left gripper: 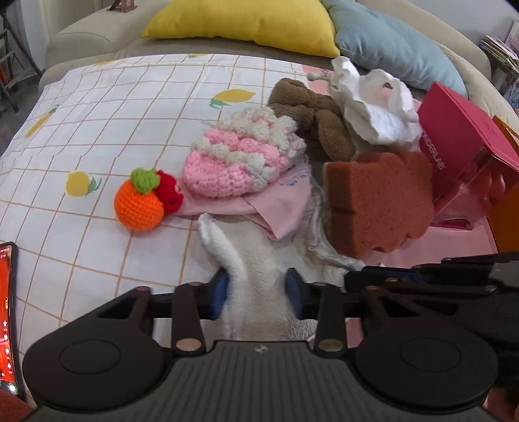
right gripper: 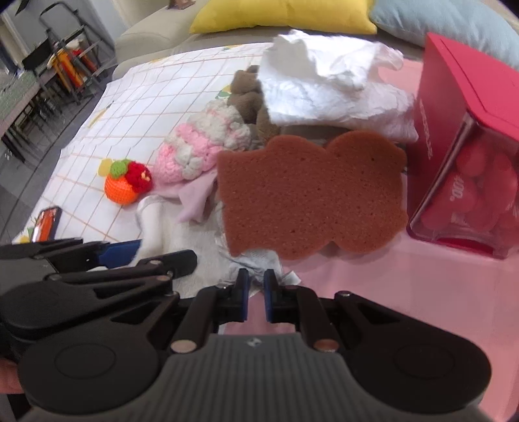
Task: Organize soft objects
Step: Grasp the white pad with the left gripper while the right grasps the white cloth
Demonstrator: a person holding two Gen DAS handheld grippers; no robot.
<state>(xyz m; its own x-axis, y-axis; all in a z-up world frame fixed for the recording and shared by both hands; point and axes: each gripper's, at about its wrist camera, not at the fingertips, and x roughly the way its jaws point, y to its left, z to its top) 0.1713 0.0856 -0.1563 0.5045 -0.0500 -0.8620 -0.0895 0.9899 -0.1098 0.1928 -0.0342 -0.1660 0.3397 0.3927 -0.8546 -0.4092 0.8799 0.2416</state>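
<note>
Far left, near edge: a phone with a lit red screen [left gripper: 7, 311] lies flat on the white grid cloth with lemon print [left gripper: 97, 107], clear of the work. Next right, a crocheted orange ball with green leaf top [left gripper: 139, 203] touches a small red crocheted berry [left gripper: 169, 194]; both sit loose, apart from the pile. Then the pile itself: pink-and-cream crocheted hat [left gripper: 236, 159] lying on a pale pink cloth [left gripper: 279, 207], brown plush toy [left gripper: 311, 113] behind it, crumpled white plastic bag [left gripper: 373, 107] draped over the far side. Left gripper [left gripper: 256, 292] has its jaws closed partway on a white fleecy towel [left gripper: 256, 259], pads pressing both sides of a bunched fold, likely to drag it out from under the pink cloth. Right gripper [right gripper: 256, 292] has jaws narrow, nearly shut, pinching a crinkled grey-white scrap [right gripper: 256, 266] at the near edge of the pile. A brown bear-shaped sponge [right gripper: 311, 191] stands tilted just beyond, propped on the heap; my guess is it tips if either cloth gets pulled. Far right, a red box with clear window [right gripper: 467, 162] stands on the pink sheet [right gripper: 405, 292], crowding that side. Yellow cushion [left gripper: 240, 22] and blue cushion [left gripper: 395, 48] at the far edge, out of the way.
</note>
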